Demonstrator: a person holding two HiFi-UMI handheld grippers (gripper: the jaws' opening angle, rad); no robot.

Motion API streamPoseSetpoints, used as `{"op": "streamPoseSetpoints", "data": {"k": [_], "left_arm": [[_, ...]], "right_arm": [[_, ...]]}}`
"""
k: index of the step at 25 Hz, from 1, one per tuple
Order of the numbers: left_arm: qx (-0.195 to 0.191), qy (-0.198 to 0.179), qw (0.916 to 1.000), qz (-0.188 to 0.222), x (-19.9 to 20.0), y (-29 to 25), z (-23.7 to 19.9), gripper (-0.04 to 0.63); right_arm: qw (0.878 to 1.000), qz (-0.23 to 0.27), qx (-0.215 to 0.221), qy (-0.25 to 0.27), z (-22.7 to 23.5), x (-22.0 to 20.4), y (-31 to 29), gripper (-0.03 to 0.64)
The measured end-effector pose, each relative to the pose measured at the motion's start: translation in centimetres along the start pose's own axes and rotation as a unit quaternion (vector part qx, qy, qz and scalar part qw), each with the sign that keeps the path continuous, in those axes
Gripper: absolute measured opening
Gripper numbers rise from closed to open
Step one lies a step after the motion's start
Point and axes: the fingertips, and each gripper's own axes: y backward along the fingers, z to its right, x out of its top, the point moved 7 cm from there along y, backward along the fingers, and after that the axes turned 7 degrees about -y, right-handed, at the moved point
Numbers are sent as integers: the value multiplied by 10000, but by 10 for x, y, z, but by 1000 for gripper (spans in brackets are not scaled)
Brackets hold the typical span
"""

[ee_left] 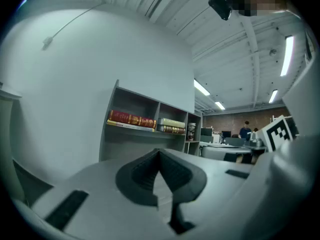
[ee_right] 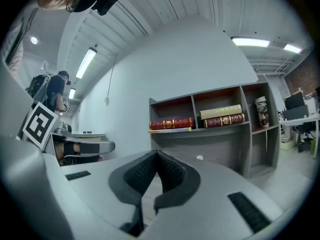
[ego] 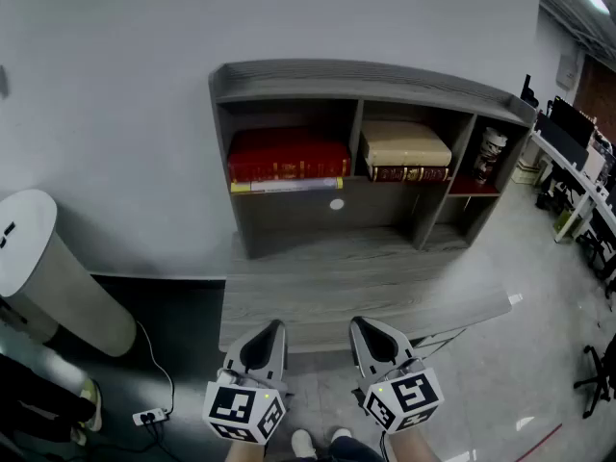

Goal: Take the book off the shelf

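Observation:
A grey shelf unit (ego: 289,219) stands on a grey desk against the wall. Its left compartment holds a red book (ego: 287,157) lying on a thin yellow-edged book (ego: 286,186). The middle compartment holds a beige book (ego: 404,144) stacked on a dark red one (ego: 409,173). Both stacks also show in the left gripper view, red book (ee_left: 131,118), and in the right gripper view, red book (ee_right: 171,123). My left gripper (ego: 274,327) and right gripper (ego: 362,325) hover side by side at the desk's near edge, both shut and empty, well short of the shelf.
A patterned cup (ego: 490,155) stands in the shelf's right compartment. A white cylindrical bin (ego: 48,272) is at the left, a power strip (ego: 149,416) on the dark floor. Office desks and chairs (ego: 577,171) fill the right side. A person (ee_left: 245,130) stands far off.

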Motion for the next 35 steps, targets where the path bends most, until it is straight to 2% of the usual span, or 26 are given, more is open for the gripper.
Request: {"op": "streamPoseSetpoints", "data": {"k": [7, 14, 19, 27, 35], "left_arm": [[-8, 144, 9999, -57, 0, -5, -5, 11], [123, 108, 9997, -185, -4, -18, -3, 11], [301, 273, 9988, -268, -7, -26, -6, 11], [788, -80, 9969, 2, 25, -42, -21, 12], [1174, -159, 9928, 203, 59, -54, -42, 14]], "right_arm": [[9999, -50, 97, -38, 2, 0, -9, 8], [9998, -61, 193, -71, 14, -1, -18, 8], [9995, -247, 115, -133, 35, -8, -20, 8], [9994, -39, 339, -61, 71, 19, -34, 9], [9980, 306, 551, 61, 94, 50, -46, 9]]}}
